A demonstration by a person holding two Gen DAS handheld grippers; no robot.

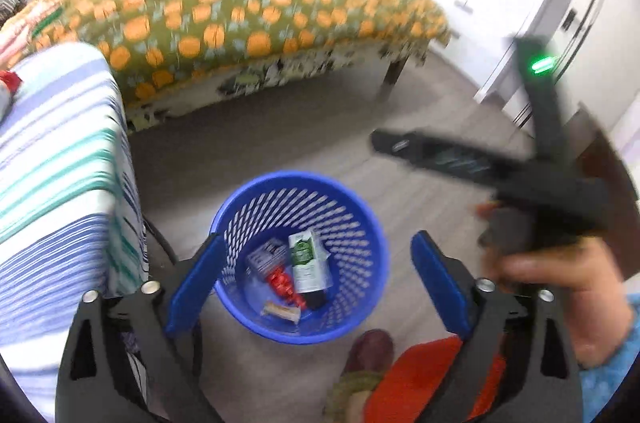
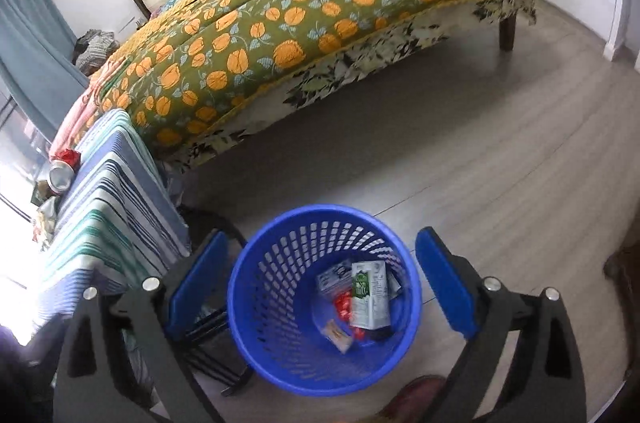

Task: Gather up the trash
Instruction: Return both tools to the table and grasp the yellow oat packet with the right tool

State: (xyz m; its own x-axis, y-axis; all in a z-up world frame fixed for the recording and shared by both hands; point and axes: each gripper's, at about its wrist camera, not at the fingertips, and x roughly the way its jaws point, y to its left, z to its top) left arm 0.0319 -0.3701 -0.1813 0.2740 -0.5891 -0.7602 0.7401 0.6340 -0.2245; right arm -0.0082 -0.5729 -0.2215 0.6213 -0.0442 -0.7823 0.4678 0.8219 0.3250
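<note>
While both the left gripper (image 1: 316, 277) and right gripper (image 2: 322, 277) hang empty, jaws apart, above the blue perforated plastic basket (image 2: 256, 303), the dented silver drink can (image 2: 61, 177) lies at the striped cloth-covered table's (image 2: 120, 191) far-left edge, nearer the left gripper.

Left gripper (image 1: 316, 277): two black, cut-out finger arms, each with two silver round-headed pins and a flat blue pad (image 1: 191, 285) on its inner face; the right gripper (image 2: 322, 281) shows the same black arms, silver pins and blue pads (image 2: 446, 281). In the left wrist view the right gripper's housing (image 1: 552, 163) is a black body with a green indicator light (image 1: 540, 65). The person wears a light blue patterned sleeve (image 1: 618, 363), an orange-red garment (image 1: 424, 379) and a dark reddish-brown shoe (image 1: 370, 349).
</note>
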